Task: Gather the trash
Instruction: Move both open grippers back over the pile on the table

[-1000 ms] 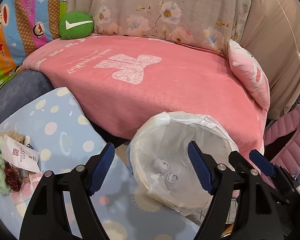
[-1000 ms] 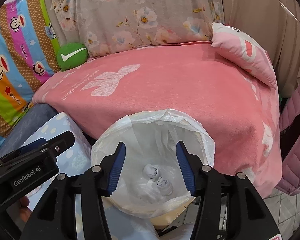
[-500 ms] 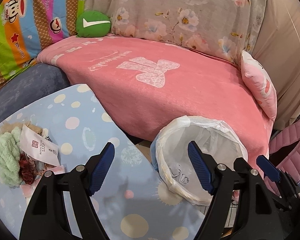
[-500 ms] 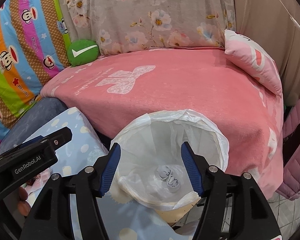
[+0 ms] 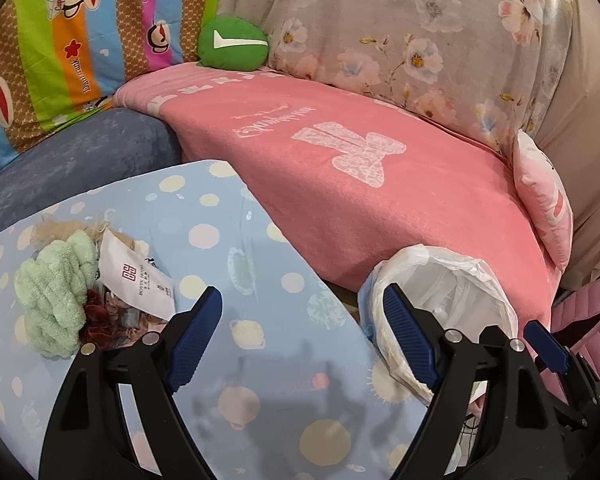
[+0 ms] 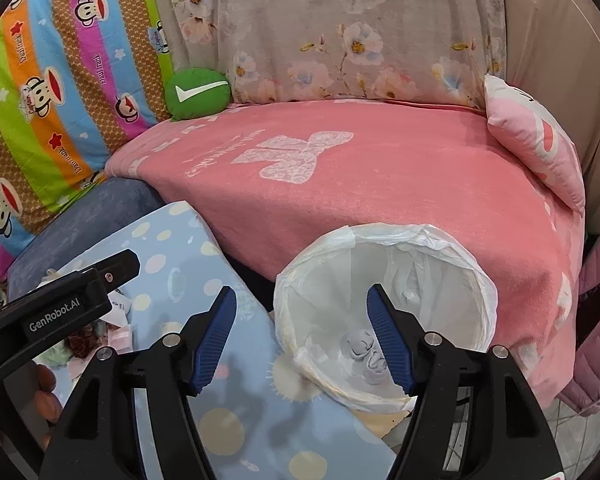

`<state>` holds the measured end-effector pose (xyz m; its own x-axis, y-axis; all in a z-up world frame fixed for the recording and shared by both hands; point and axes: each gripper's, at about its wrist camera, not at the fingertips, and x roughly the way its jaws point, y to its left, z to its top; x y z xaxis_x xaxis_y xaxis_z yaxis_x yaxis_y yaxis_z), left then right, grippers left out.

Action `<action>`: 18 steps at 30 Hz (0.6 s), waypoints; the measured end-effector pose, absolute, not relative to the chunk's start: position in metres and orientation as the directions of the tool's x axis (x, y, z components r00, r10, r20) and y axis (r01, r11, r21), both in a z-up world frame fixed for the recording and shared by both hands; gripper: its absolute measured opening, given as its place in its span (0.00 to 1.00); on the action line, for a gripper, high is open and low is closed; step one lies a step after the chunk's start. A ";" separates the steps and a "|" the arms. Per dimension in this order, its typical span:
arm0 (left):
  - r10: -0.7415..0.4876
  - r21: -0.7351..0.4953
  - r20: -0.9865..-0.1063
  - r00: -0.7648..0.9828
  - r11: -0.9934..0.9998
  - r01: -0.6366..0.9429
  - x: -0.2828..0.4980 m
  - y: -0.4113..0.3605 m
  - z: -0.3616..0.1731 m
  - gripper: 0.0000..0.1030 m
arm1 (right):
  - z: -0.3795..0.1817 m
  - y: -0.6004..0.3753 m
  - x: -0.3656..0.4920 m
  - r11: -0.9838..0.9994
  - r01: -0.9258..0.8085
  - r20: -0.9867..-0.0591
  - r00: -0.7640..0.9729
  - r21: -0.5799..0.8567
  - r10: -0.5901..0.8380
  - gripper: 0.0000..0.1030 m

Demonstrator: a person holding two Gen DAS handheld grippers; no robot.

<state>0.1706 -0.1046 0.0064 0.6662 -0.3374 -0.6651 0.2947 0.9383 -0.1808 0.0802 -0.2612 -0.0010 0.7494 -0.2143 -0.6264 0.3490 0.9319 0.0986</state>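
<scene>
Clutter sits far left on the dotted table point(image 5: 260, 248): a green cloth point(image 5: 56, 300), a white packet point(image 5: 136, 280) and dark red scraps point(image 5: 96, 324) in one tangled heap. Left gripper point(image 5: 300, 340) hangs above bare tabletop, near the heap, jaws spread and empty. A grab there could pinch the cloth along with the packet and drag everything. Right gripper point(image 6: 300, 340) is spread and empty too, at the rim of the lined bin point(image 6: 476, 280), which holds two grey wads point(image 6: 366, 354). A careless swing could snag the loose liner or tip the bin.
</scene>
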 end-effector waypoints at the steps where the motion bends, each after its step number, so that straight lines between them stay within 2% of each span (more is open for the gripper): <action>1: -0.333 -0.183 -0.666 0.668 0.941 0.286 0.171 -0.099 0.006 0.76 | 0.000 -0.257 0.082 0.935 0.342 -0.627 0.750 0.096 -0.210 0.64; 18: -0.201 -0.173 -0.678 0.707 0.979 0.112 0.185 0.003 0.002 0.76 | -0.006 -0.169 0.115 0.977 0.201 -0.647 0.755 0.075 -0.106 0.64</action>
